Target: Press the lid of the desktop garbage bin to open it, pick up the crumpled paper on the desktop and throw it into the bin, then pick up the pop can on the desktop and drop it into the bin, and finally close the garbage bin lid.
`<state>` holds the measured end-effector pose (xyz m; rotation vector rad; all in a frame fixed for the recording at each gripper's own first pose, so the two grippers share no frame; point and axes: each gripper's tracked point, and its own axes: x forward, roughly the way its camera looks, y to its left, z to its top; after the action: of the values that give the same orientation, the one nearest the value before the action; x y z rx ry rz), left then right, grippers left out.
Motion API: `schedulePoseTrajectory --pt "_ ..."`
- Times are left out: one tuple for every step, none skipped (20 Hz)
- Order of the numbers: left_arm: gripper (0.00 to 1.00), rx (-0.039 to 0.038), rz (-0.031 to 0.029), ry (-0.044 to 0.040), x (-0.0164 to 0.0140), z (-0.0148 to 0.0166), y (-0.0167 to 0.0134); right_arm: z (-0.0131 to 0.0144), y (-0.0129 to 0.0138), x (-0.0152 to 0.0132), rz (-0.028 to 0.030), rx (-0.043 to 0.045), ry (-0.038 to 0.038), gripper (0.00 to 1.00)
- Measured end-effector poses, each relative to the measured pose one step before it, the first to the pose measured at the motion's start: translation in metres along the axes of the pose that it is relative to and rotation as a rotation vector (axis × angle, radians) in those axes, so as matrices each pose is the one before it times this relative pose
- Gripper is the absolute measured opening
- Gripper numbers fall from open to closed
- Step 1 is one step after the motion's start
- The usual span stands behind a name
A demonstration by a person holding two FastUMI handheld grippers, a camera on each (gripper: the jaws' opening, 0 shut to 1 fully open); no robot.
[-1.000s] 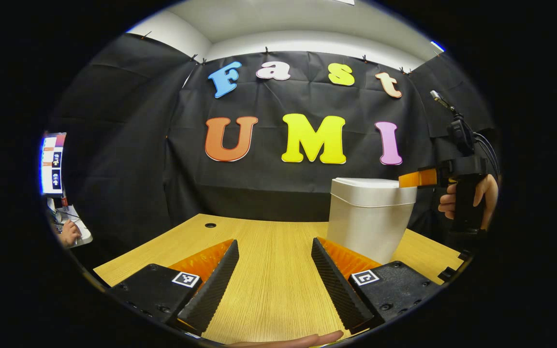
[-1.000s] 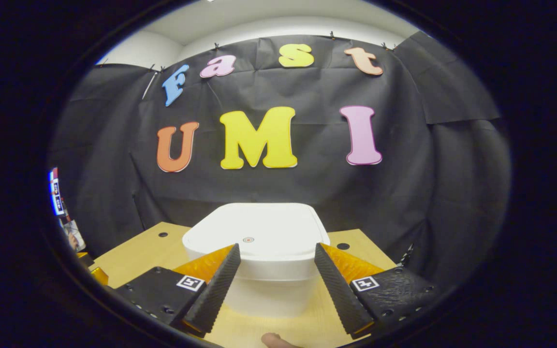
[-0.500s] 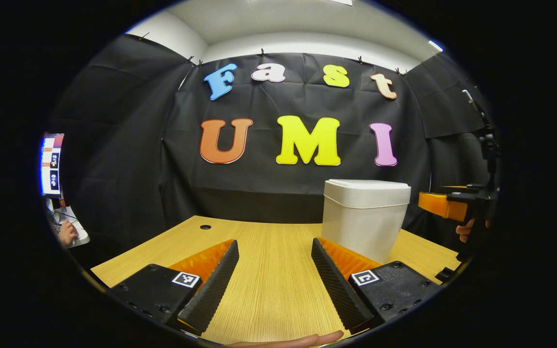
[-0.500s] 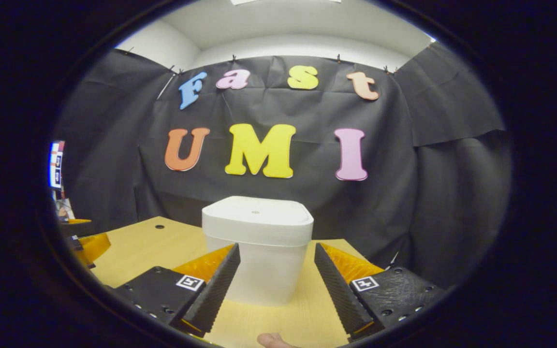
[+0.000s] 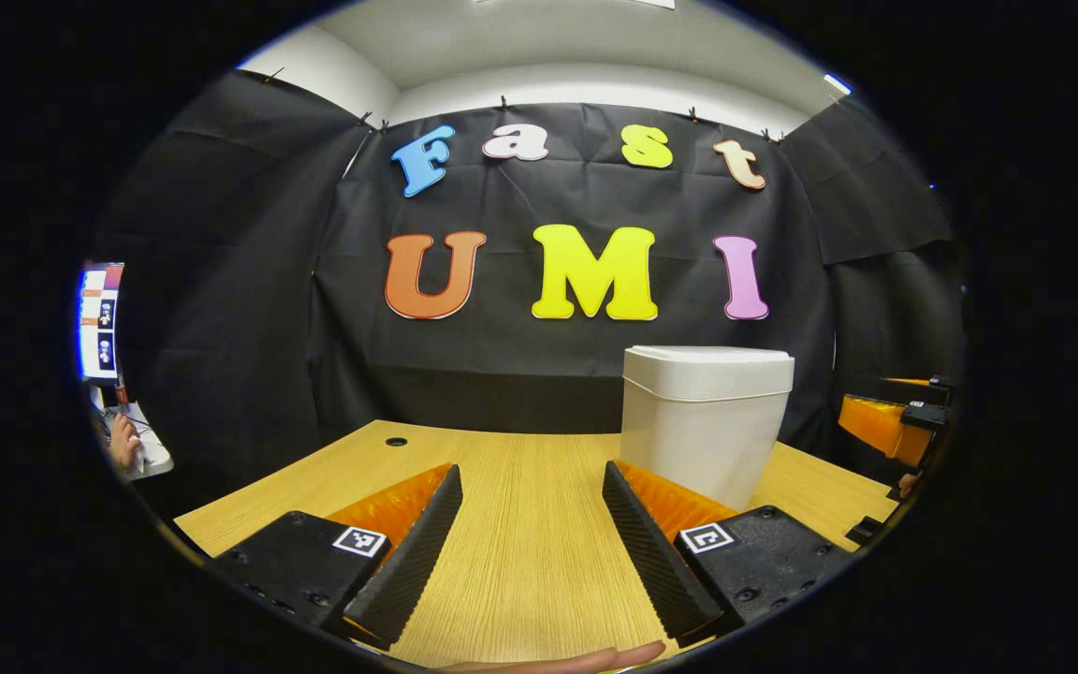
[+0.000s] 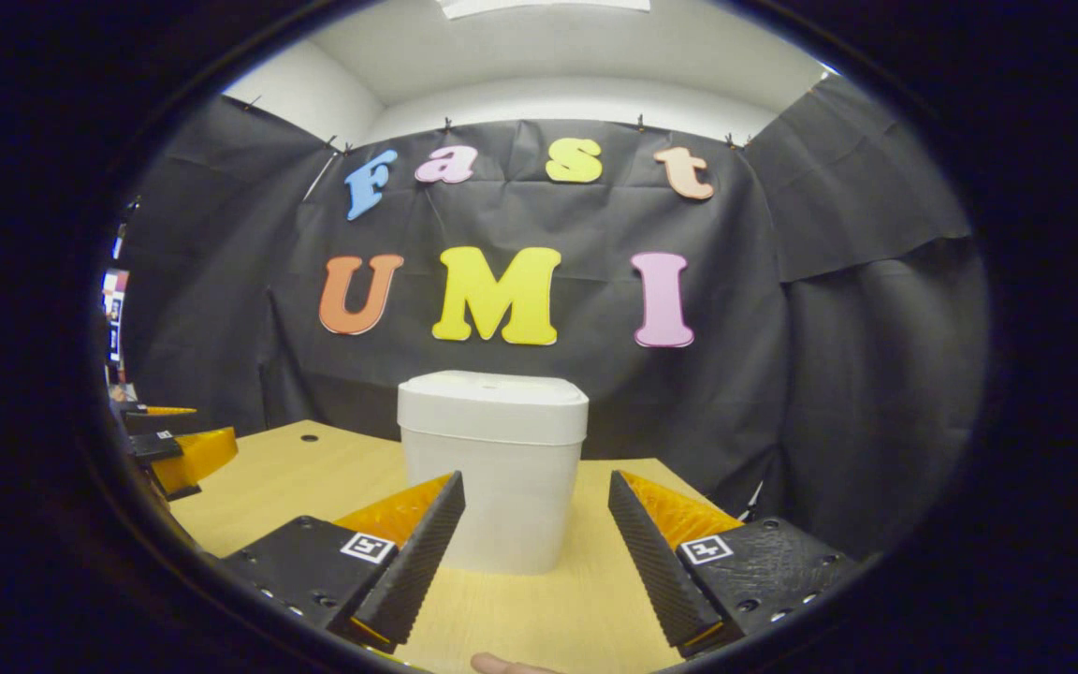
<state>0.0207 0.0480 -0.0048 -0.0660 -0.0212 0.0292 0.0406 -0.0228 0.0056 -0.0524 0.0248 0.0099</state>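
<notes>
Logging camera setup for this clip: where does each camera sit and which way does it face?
Left gripper view: rides the left gripper, low over the table, facing the back wall; bin ahead to its right; its own fingers and a fingertip show.
Right gripper view: rides the right gripper, facing the bin straight on; own fingers show, left gripper at its left edge.
Shared: the closed bin, table, wall.

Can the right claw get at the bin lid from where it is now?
Probably yes: the right claw is open, the bin stands straight ahead with its lid shut and bare desk between.
</notes>
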Motion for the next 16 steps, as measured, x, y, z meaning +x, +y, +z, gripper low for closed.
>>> schedulePoseTrajectory --pt "0.98 0.0069 -0.007 -0.00364 0.00175 -0.00086 -0.0031 -0.00243 -0.00403 -0.00255 -0.00182 0.00373 -0.0009 0.95" --pt "0.98 0.0084 -0.0023 -0.00191 0.00036 -0.00013 -0.00147 -0.00268 -0.00287 -0.00302 0.00171 -0.0026 0.00004 0.95" --pt "0.98 -0.00195 0.00976 0.00581 0.00014 -0.00287 0.00179 -0.00033 -0.00467 -0.0038 -0.00328 -0.00234 -0.00665 0.95" --pt "0.98 -0.00728 0.00876 0.00852 0.0001 -0.00356 -0.00063 0.00057 -0.00628 -0.00378 -0.00806 -0.00241 -0.01077 0.95" --pt "0.98 -0.00835 -0.00076 -0.00102 -0.00023 -0.00005 -0.00138 0.00002 -0.00544 -0.00407 -0.00898 -0.00346 -0.00916 0.95" --pt "0.98 -0.00294 -0.00527 -0.00313 0.00079 0.00135 -0.00357 -0.00106 -0.00376 -0.00377 -0.00523 -0.00121 -0.00401 0.93" --pt "0.98 0.00615 -0.00572 -0.00615 -0.00098 0.00193 -0.00238 -0.00229 -0.00247 -0.00431 -0.0032 -0.00077 0.0013 0.94" --pt "0.98 0.007 -0.00135 -0.00321 -0.00091 0.00023 -0.00089 -0.00072 -0.00259 -0.0028 -0.00407 -0.00345 -0.00192 0.96" --pt "0.98 0.00502 -0.00135 0.00285 -0.00096 -0.00071 -0.00032 -0.00002 -0.00359 -0.00302 -0.00771 -0.00666 -0.00269 0.96" --pt "0.98 -0.00012 -0.00065 0.0019 -0.00033 -0.00161 -0.00125 -0.00062 -0.00369 -0.0008 -0.00992 -0.00605 -0.00314 0.96" --pt "0.98 0.00155 -0.00071 -0.0028 -0.00024 0.00146 -0.00082 0.00043 -0.00141 -0.00105 -0.00502 -0.00107 -0.00228 0.94" --pt "0.98 0.00255 0.00042 -0.00133 0.00039 0.00009 0.00019 -0.00111 0.00113 -0.00089 0.00116 0.00198 0.00144 0.96" --pt "0.98 0.00129 -0.0004 -0.00032 -0.00023 0.0004 0.00028 -0.00074 0.00098 -0.00029 0.00314 0.00388 0.00228 0.94" --pt "0.98 -0.00074 0.00136 0.00056 -0.00139 0.00023 0.00007 0.00016 0.00078 0.00071 0.00084 0.00414 0.00031 0.95" --pt "0.98 0.00138 0.00132 0.0005 0.00037 -0.0004 -0.00034 0.00008 0.00052 0.0001 -0.00022 0.00242 0.00133 0.95" --pt "0.98 0.0023 0.00026 -0.00153 -0.00058 0.00049 0.00042 0.00079 0.00057 0.00016 0.00027 0.00388 -0.00143 0.95"
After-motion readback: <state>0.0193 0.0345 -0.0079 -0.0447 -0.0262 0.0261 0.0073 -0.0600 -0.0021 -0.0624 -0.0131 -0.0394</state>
